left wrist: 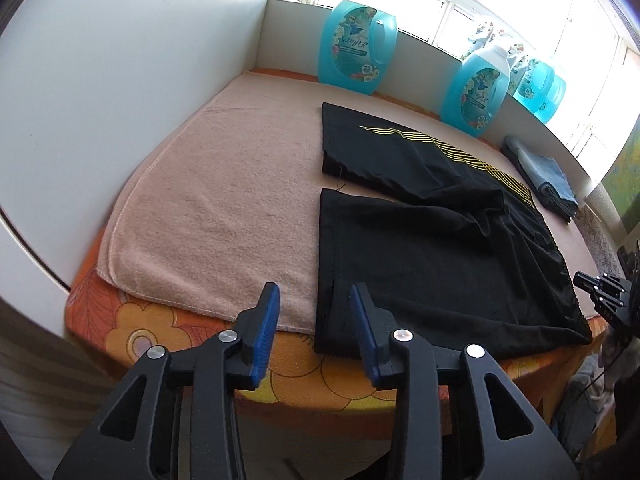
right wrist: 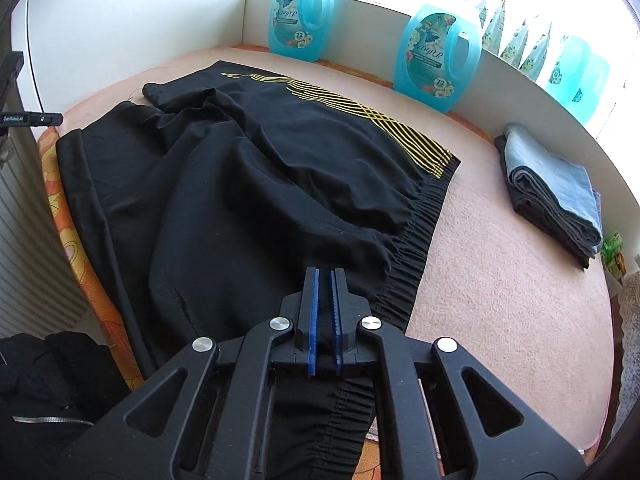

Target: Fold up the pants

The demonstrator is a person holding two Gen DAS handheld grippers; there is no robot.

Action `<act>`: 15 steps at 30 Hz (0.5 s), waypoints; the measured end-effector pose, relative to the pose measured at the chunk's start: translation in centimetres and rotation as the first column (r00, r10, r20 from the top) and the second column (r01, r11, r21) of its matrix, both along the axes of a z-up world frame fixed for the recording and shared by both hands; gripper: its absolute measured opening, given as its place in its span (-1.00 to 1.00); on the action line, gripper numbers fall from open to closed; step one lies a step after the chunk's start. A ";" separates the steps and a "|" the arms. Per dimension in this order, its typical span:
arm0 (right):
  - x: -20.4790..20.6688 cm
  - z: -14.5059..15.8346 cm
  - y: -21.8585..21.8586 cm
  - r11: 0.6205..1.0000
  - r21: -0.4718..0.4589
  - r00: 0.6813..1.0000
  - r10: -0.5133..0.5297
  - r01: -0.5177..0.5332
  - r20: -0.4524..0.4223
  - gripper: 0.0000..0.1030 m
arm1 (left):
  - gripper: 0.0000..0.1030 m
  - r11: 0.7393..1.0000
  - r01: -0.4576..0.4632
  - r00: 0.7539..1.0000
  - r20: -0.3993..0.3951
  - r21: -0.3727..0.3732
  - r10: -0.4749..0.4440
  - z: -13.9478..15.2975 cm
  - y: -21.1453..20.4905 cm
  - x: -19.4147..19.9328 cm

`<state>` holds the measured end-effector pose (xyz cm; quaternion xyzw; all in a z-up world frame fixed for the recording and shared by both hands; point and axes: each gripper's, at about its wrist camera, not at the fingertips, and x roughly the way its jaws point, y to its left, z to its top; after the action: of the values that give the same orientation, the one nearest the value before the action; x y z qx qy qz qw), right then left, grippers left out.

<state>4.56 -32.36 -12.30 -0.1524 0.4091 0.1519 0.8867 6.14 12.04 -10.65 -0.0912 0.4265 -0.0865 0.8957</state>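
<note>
Spreading stage: black pants (right wrist: 248, 184) lie flat on towel (left wrist: 208, 208). Left gripper (left wrist: 316, 320) spread, empty; right gripper (right wrist: 325, 304) pinches waistband (right wrist: 416, 236). Next: regrip leg hem.

The pants (right wrist: 248, 184) are made of matt black cloth with yellow stitched stripes. A rough, fuzzy pink towel (left wrist: 224, 200) is spread beneath. Bottles (left wrist: 356, 46) are formed of glossy translucent blue plastic. Each claw (left wrist: 314, 304) is moulded in matt black plastic with ribbed blue pads.
</note>
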 end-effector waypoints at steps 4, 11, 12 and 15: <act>-0.7 0.4 -2.1 0.995 0.100 1.000 -0.017 0.019 -0.024 -0.15 | -0.20 0.998 0.054 0.998 0.021 0.028 -0.055 -0.4 -1.4 0.1; -4.7 0.8 -3.7 0.990 0.124 0.997 0.064 -0.059 -0.031 -0.09 | -0.19 0.970 0.150 0.988 -0.007 0.189 -0.152 -1.6 -4.3 1.2; -5.3 0.6 -3.6 0.990 0.117 0.996 0.078 -0.074 -0.033 -0.06 | -0.19 0.969 0.155 0.988 -0.001 0.193 -0.157 -1.5 -4.5 1.3; -6.5 0.1 -3.0 0.989 0.094 0.992 0.120 -0.116 -0.038 -0.01 | -0.19 0.959 0.175 0.984 0.001 0.223 -0.179 -1.5 -5.1 1.6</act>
<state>-1.92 -35.32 -12.22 -0.1322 0.4112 0.2258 0.8732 7.76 6.97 -12.19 0.0487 0.4306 -0.1190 0.8933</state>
